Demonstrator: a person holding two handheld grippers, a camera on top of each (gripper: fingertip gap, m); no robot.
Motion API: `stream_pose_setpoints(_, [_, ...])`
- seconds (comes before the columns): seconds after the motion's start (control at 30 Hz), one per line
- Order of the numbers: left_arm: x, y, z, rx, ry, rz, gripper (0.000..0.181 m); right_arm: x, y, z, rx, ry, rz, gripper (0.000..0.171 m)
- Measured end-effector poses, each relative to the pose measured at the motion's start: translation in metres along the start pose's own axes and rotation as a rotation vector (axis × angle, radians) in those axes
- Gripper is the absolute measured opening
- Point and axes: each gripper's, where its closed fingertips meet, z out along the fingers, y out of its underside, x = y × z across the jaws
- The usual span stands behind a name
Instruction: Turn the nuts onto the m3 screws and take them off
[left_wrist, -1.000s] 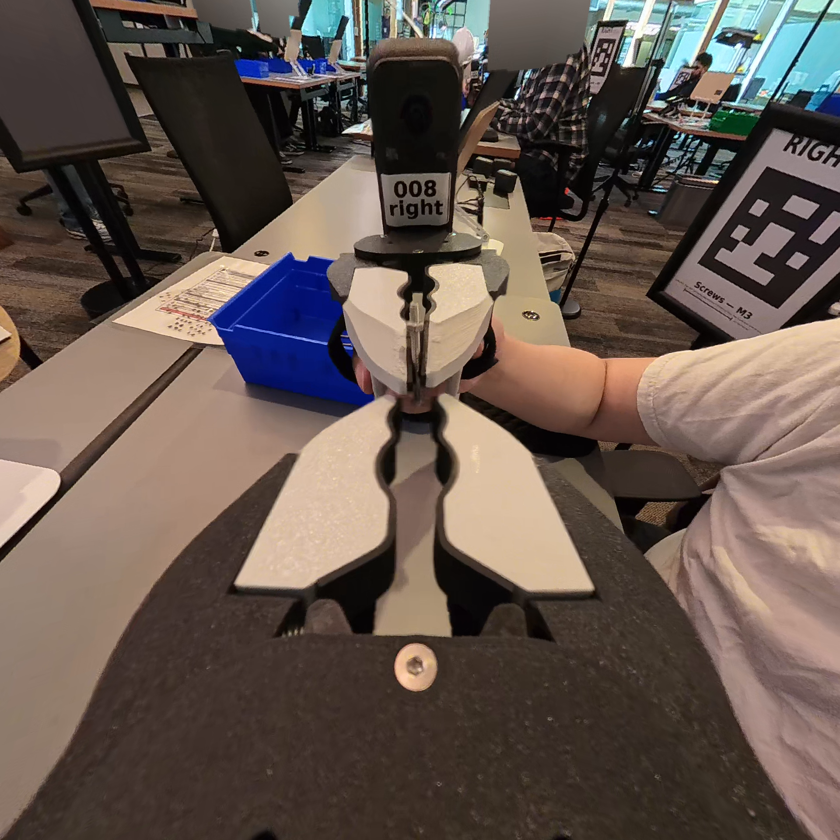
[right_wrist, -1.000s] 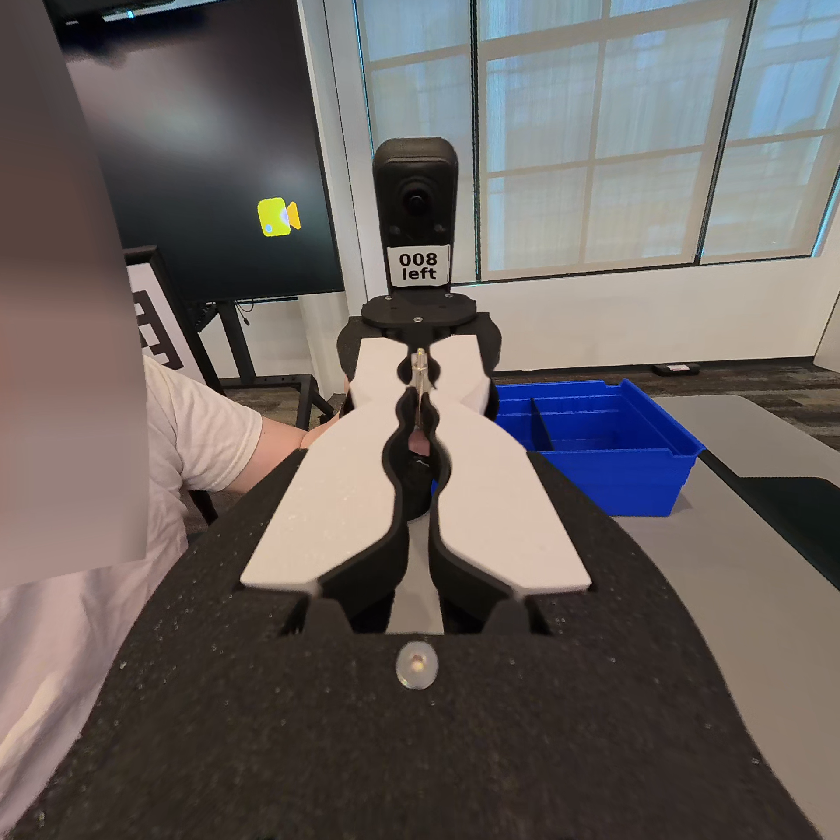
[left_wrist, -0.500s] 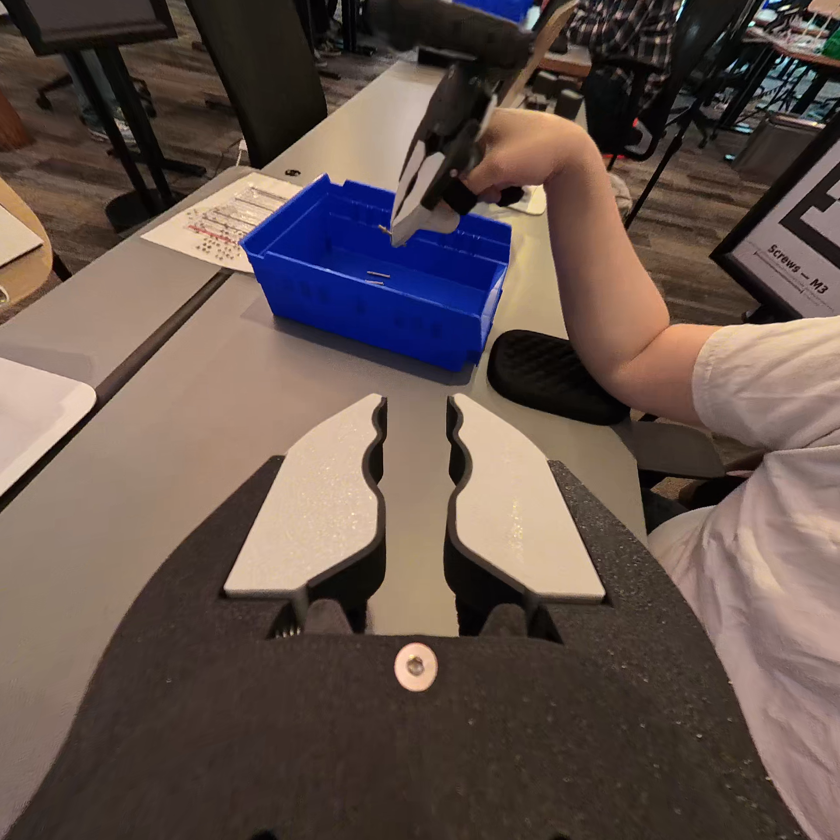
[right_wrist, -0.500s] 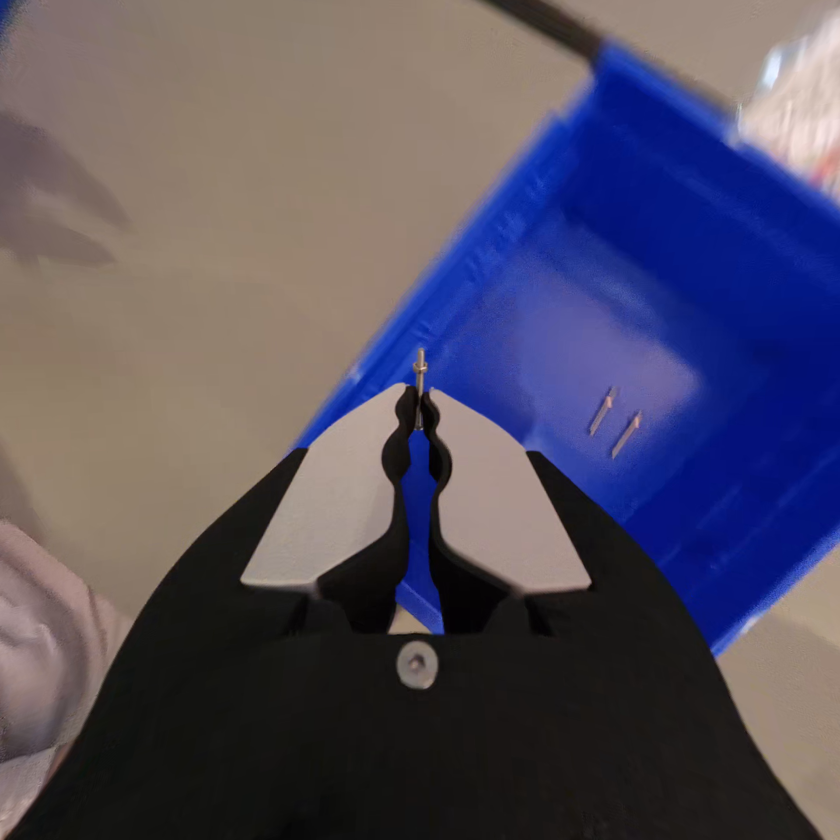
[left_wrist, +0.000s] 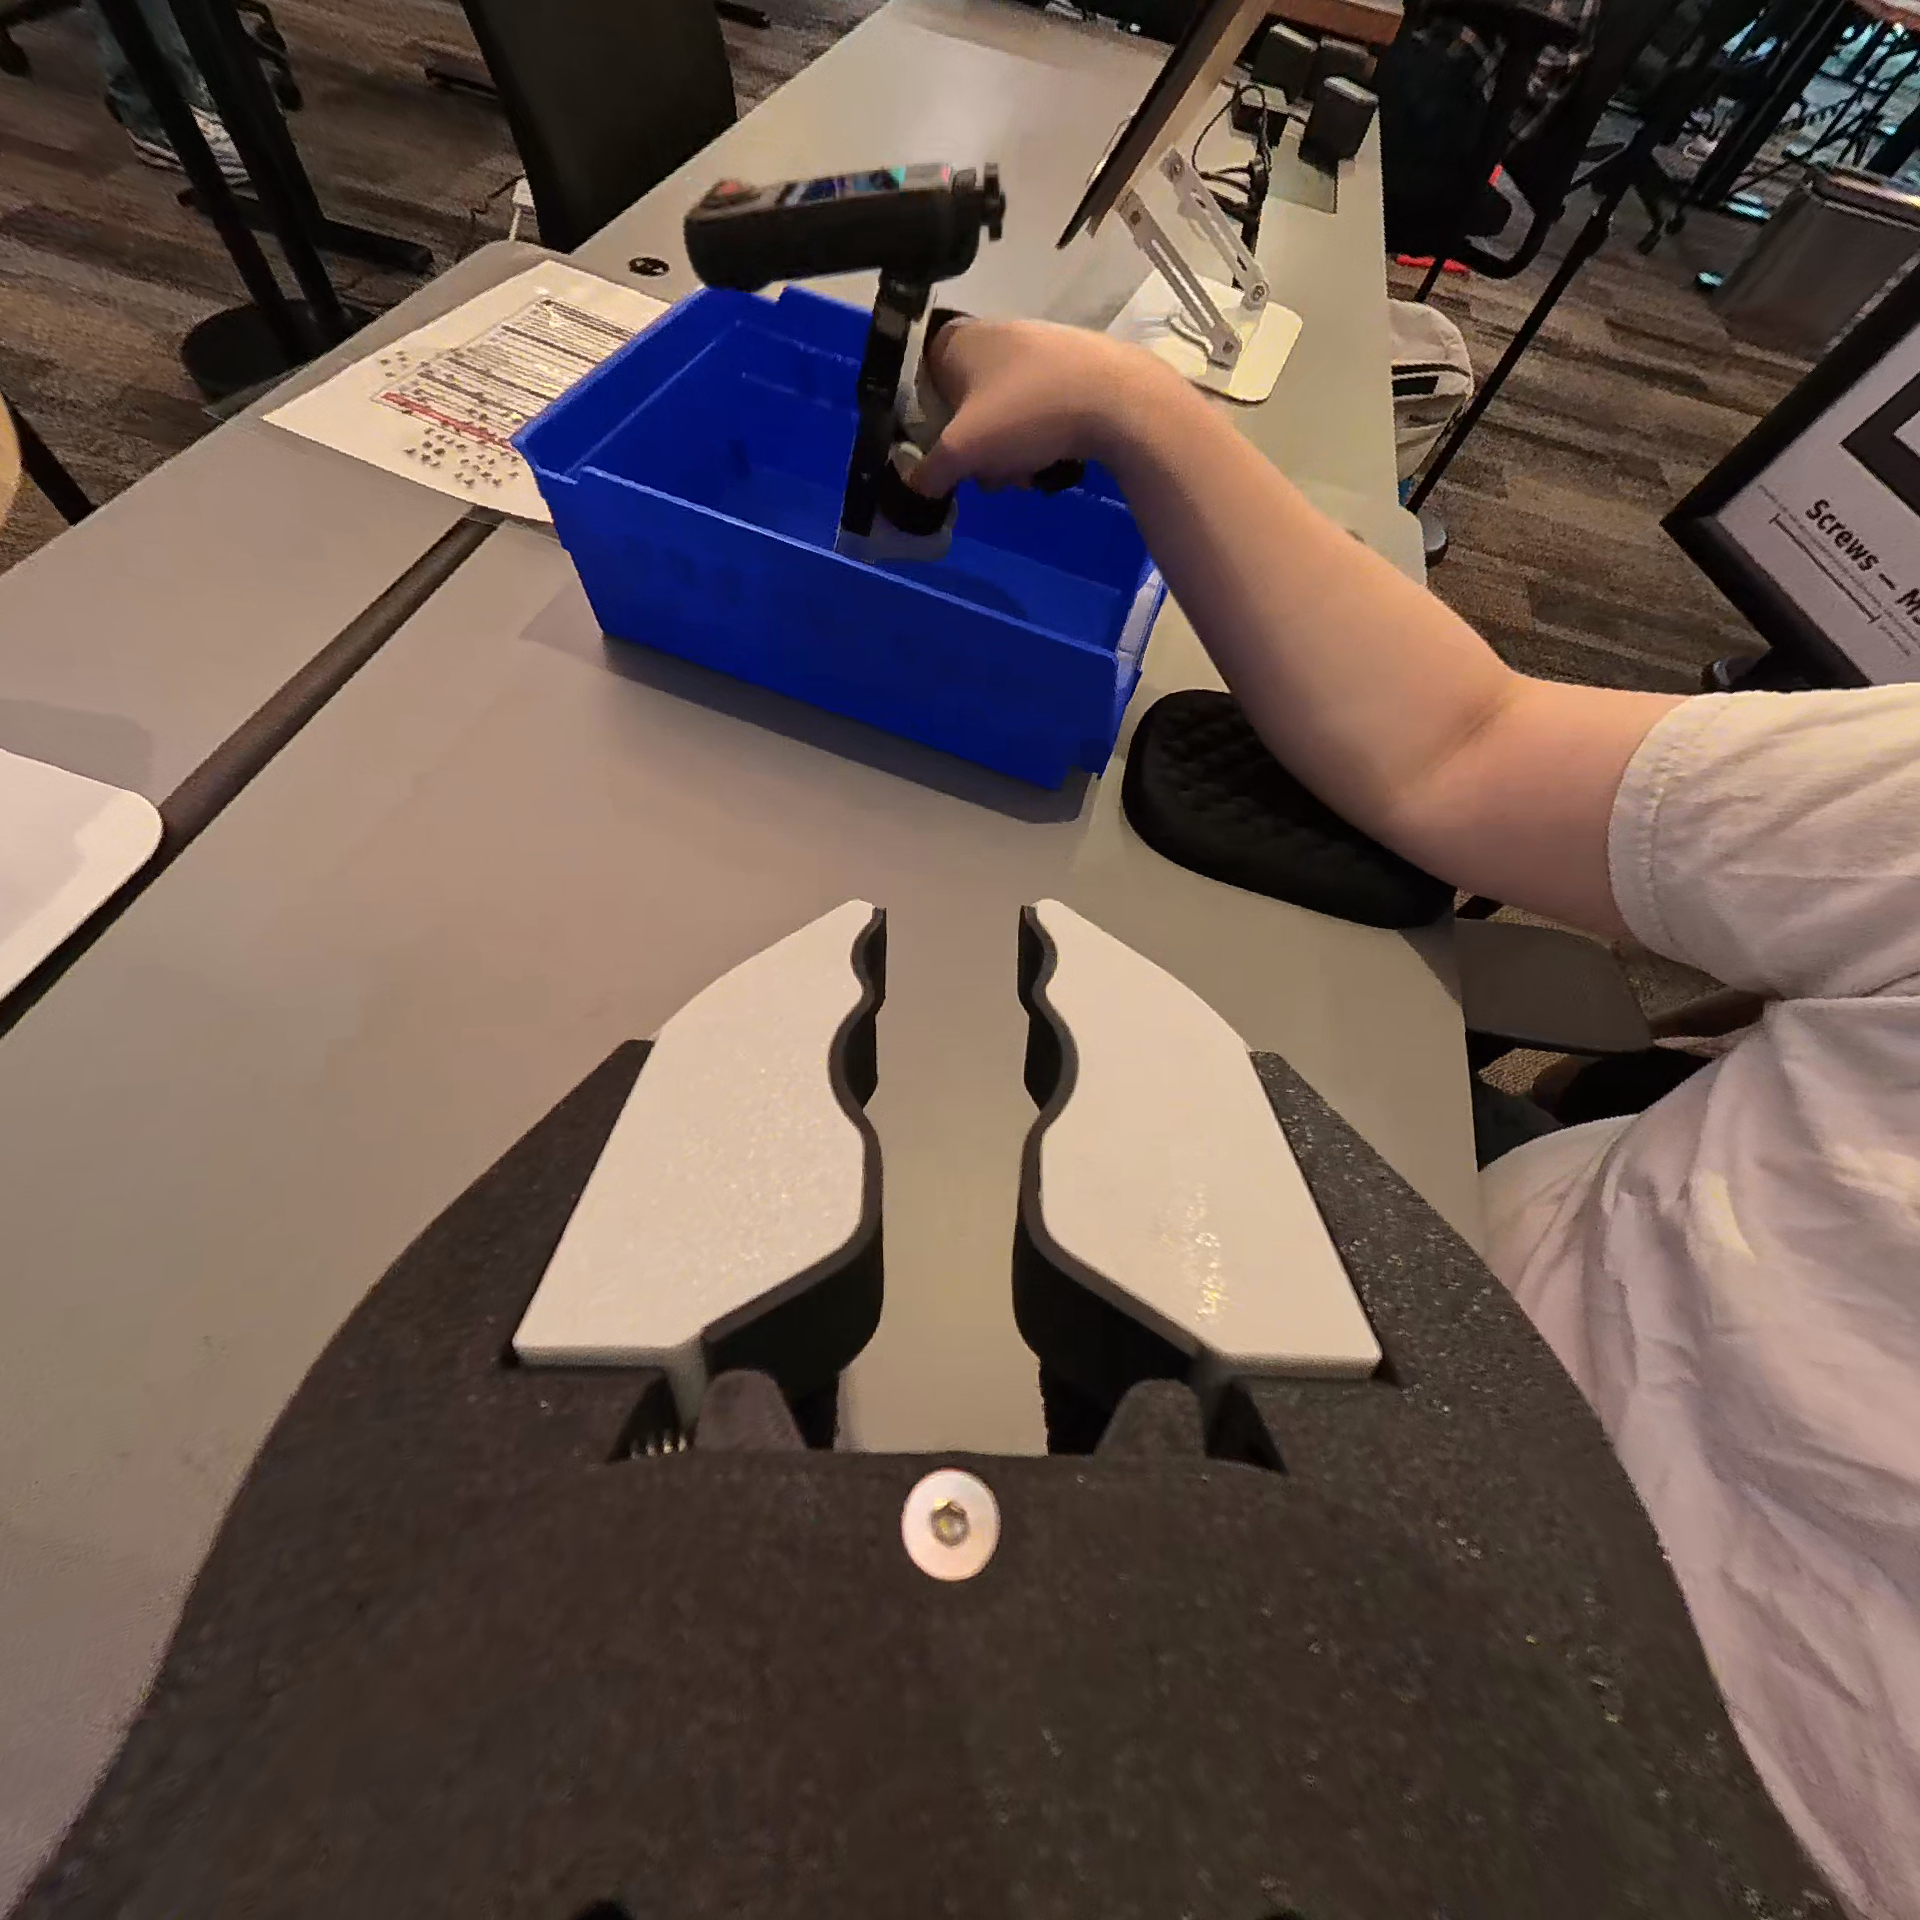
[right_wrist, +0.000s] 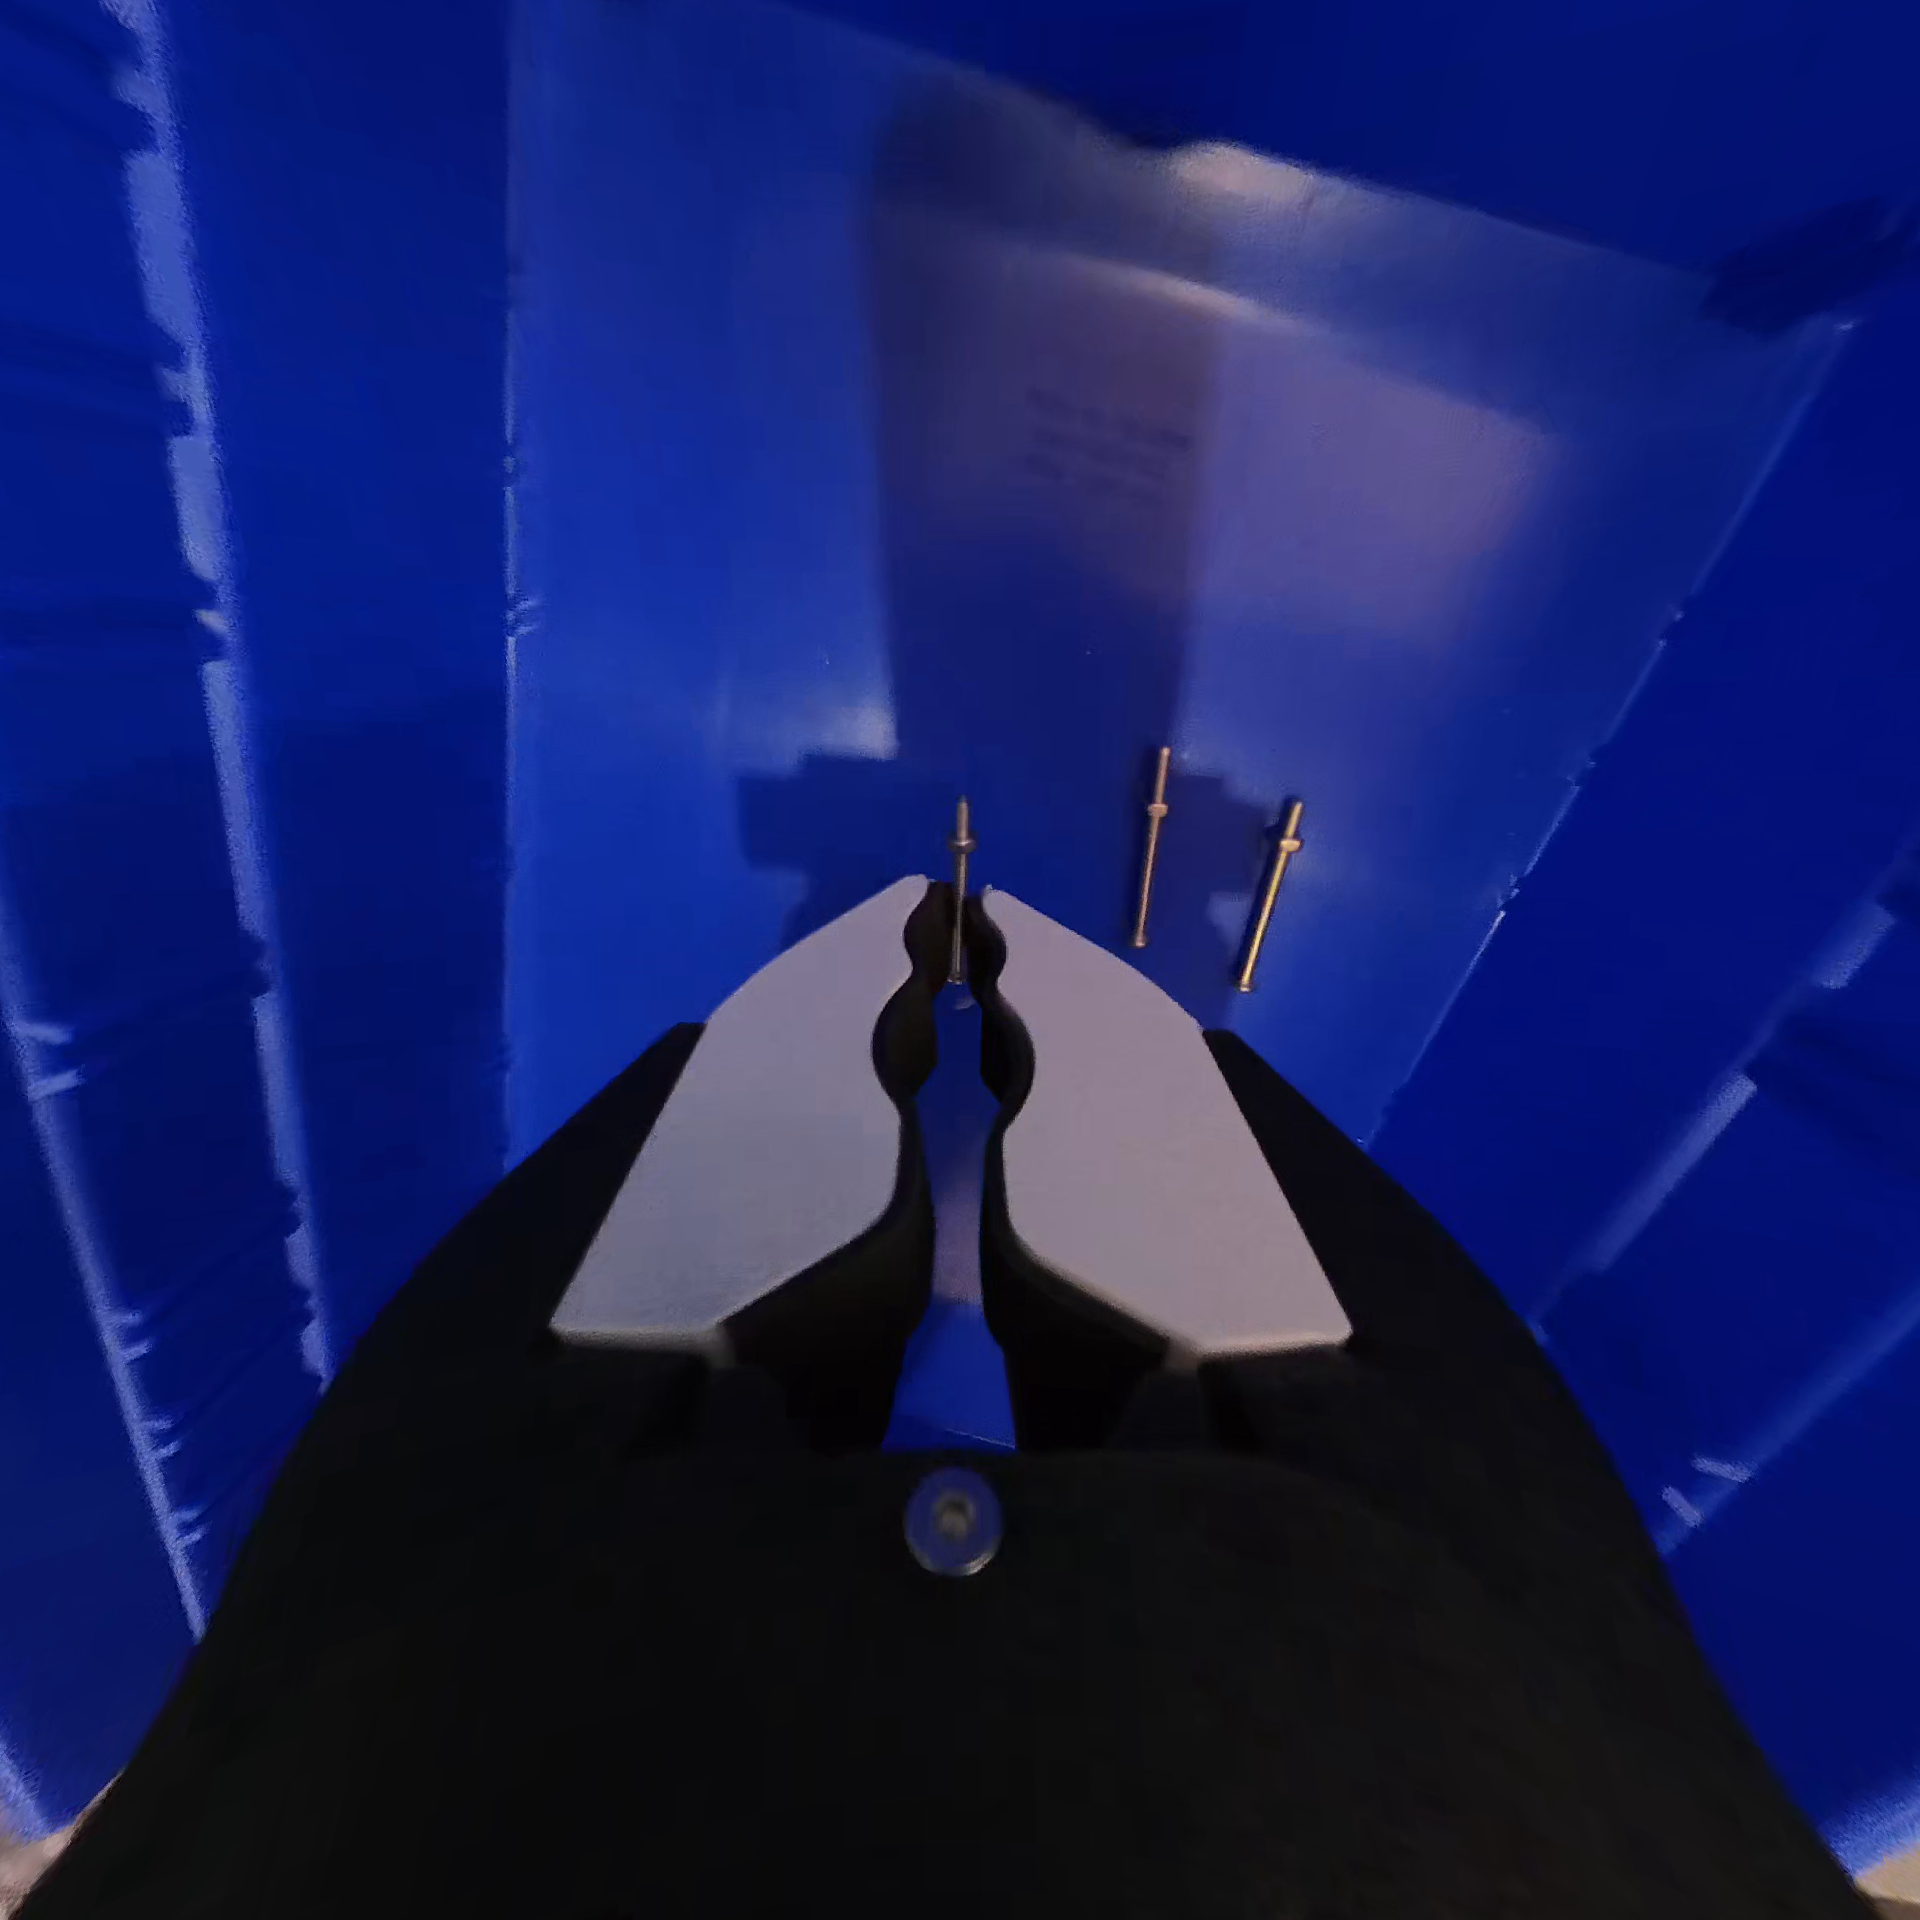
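Observation:
My right gripper (right_wrist: 957, 891) is shut on a thin screw (right_wrist: 959, 883) with a nut threaded near its far end, and it points down inside the blue bin (right_wrist: 312, 520). Two more screws with nuts, one (right_wrist: 1151, 847) and another (right_wrist: 1270, 896), lie on the bin floor just right of the tips. In the left wrist view the right gripper (left_wrist: 888, 520) reaches down into the blue bin (left_wrist: 831, 623), held by a hand. My left gripper (left_wrist: 951, 920) is open and empty above the grey table (left_wrist: 416, 883), well short of the bin.
A printed sheet (left_wrist: 478, 384) with several small nuts on it lies left of the bin. A black wrist pad (left_wrist: 1268, 821) sits right of the bin under the person's forearm. A white stand (left_wrist: 1195, 270) is behind. A framed sign (left_wrist: 1829, 499) stands at right.
My left gripper opened and let go of the screw end, then drew back. My right gripper carried the screw with its nut away and down into the blue bin.

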Motion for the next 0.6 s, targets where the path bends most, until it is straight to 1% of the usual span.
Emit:
stream_pose_setpoints(0.23, [-0.007, -0.005, -0.013, 0.024, -0.033, -0.01, 0.024, 0.005, -0.009, 0.006, 0.023, 0.052, -0.031, 0.003])
stream_pose_setpoints(0.37, [-0.014, -0.01, -0.025, 0.054, -0.057, -0.022, 0.026, 0.008, -0.018, -0.007, 0.099, 0.055, -0.049, 0.016])
stream_pose_setpoints(0.47, [-0.017, -0.016, -0.039, 0.086, -0.078, -0.023, 0.026, -0.004, -0.033, -0.038, 0.252, 0.027, -0.114, 0.018])
stream_pose_setpoints(0.6, [-0.027, -0.022, -0.065, 0.128, -0.148, -0.004, 0.026, -0.047, -0.061, -0.111, 0.606, -0.01, -0.366, 0.02])
